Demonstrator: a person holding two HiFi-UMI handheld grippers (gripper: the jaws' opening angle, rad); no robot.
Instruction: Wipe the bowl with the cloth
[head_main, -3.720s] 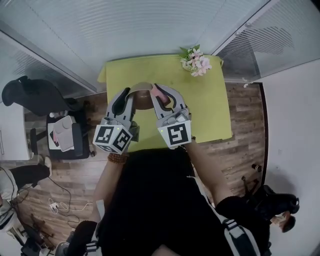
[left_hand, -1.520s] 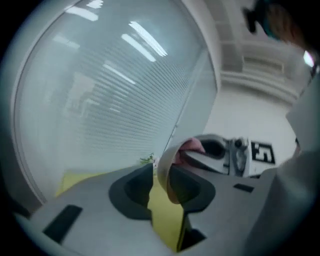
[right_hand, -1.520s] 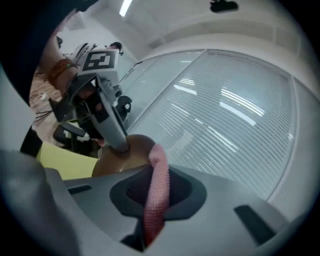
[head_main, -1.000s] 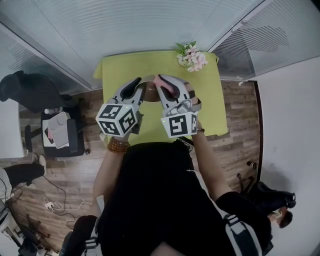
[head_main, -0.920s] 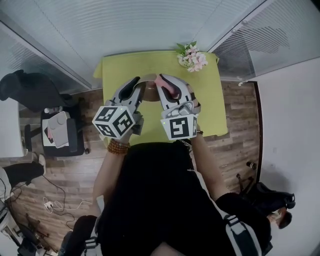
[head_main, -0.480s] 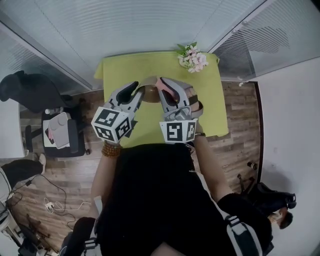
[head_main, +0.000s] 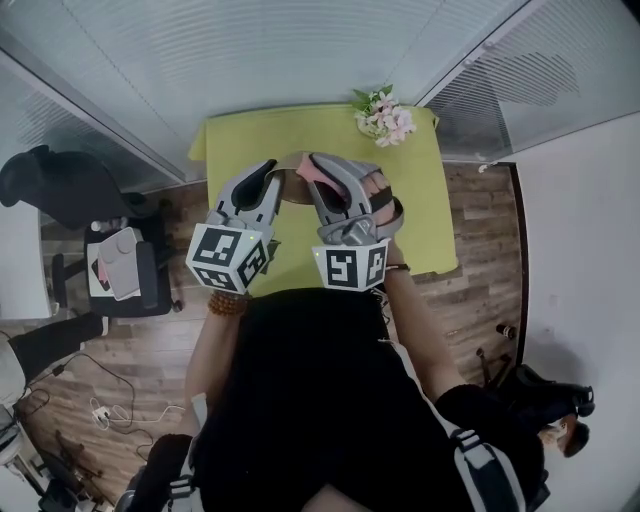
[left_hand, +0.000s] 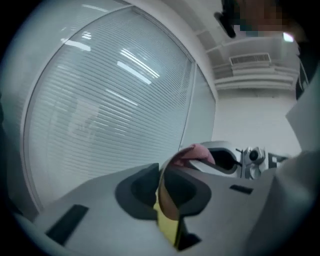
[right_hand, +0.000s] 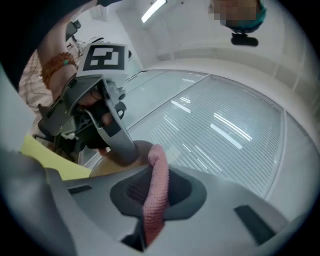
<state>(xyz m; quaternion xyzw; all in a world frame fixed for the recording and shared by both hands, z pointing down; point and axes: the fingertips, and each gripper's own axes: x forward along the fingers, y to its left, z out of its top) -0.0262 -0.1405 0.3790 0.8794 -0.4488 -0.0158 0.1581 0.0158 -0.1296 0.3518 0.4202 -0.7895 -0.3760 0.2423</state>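
Left tongs (head_main: 266, 172): jaws narrow, just closed onto the thin rim of the brown round bowl (left_hand: 166, 202), which they hold edge-on. Right tongs (head_main: 312, 168): clamped on the pink knitted cloth (right_hand: 157, 192), which hangs past their tips. The bowl lies just left of the right tongs' tips, with the cloth near its rim, so the wiping likely falls to the right hand. Beneath both: yellow-green tabletop (head_main: 330, 130)

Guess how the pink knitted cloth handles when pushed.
Probably floppy: the pink knitted cloth is squeezed into a thin strip in the right hand-held gripper, its free end curling over. Likely light for its size. The coarse knit looks grippy, so it should hardly slip.
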